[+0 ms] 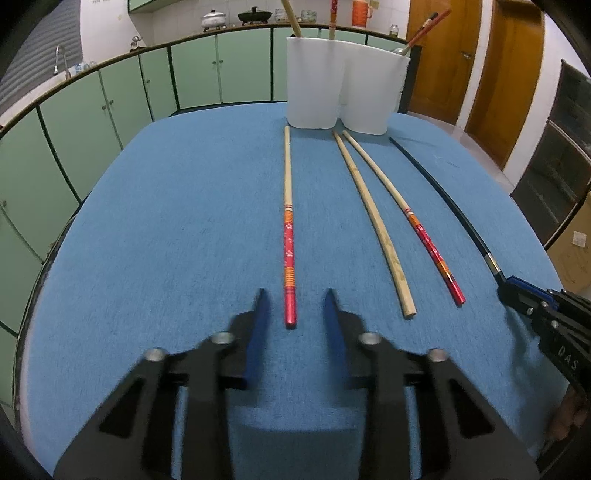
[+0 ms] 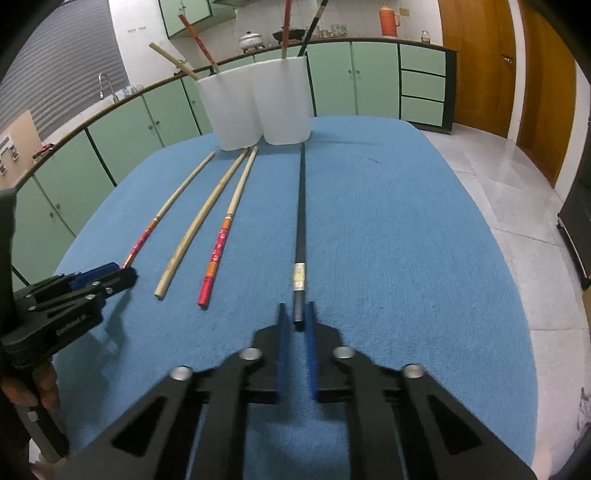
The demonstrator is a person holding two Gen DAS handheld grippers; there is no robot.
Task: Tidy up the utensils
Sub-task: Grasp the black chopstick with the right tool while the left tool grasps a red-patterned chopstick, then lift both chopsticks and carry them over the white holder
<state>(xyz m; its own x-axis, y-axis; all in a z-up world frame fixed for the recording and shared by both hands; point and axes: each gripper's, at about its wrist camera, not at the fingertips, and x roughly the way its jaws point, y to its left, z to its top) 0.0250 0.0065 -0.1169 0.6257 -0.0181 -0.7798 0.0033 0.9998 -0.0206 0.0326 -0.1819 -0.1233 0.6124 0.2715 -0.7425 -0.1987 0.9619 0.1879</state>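
- Hard bits first: the left gripper (image 1: 295, 295) is smeared with blur in its own camera. As far as I can tell its jaws stand apart, with the butt of the red-handled chopstick (image 1: 288, 221) lying between the pads and neither pad pressing on it.
- From the right wrist view that same butt end disappears behind the left gripper's tip, so I can't check the gap from there.
- The right gripper (image 2: 296, 309) is closed down narrow on the butt of the black chopstick (image 2: 301, 214), pads hard against both sides. In the left wrist view the stick runs straight into its blue pads.
- Only the right wrist view shows the hand (image 2: 40, 384) around the left gripper's handle.
- Between those two chopsticks, flat on the blue cloth (image 1: 166, 221), lie a plain bamboo chopstick (image 1: 369, 221) and a second red-handled chopstick (image 1: 406, 210). Their far tips nearly touch in front of the holder.
- The white holder (image 1: 347, 85) stands at the far end of the table and has two lobes.
- The left lobe has a bamboo stick (image 2: 173, 59) and a red patterned stick (image 2: 199, 44).
- The right lobe has a red stick (image 2: 286, 26) and a black stick (image 2: 314, 26), both cut off at the top of the frame.
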